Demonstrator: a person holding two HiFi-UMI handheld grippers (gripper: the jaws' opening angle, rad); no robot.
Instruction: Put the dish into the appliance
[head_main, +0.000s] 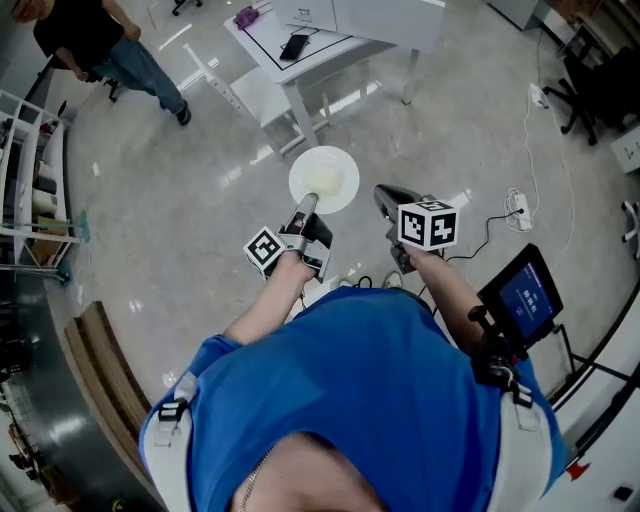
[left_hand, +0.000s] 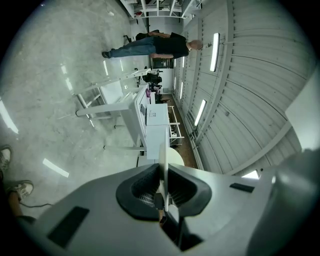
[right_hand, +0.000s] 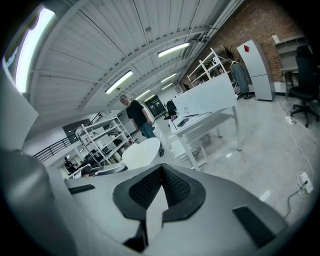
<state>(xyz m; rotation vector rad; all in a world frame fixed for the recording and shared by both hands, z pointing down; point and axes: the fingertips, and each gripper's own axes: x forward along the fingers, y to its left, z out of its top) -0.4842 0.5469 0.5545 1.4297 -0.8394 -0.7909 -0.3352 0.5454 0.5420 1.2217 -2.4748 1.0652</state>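
The left gripper (left_hand: 163, 196) has its jaws clamped on the near rim of the dish (head_main: 324, 180). The dish projects face up from the jaws toward the far side, clear above the floor (head_main: 180, 230). The right gripper (right_hand: 159, 172), just right of the dish, has its jaws together and empty. A white counter (head_main: 300, 62) stands farther ahead. No appliance can be identified.

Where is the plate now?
Head view, centre: the plate is clamped by its edge in the left gripper, over the floor near the white table.

Bright strip lights (right_hand: 173, 49) glare off the glossy floor (head_main: 200, 200), fisheye edges black.
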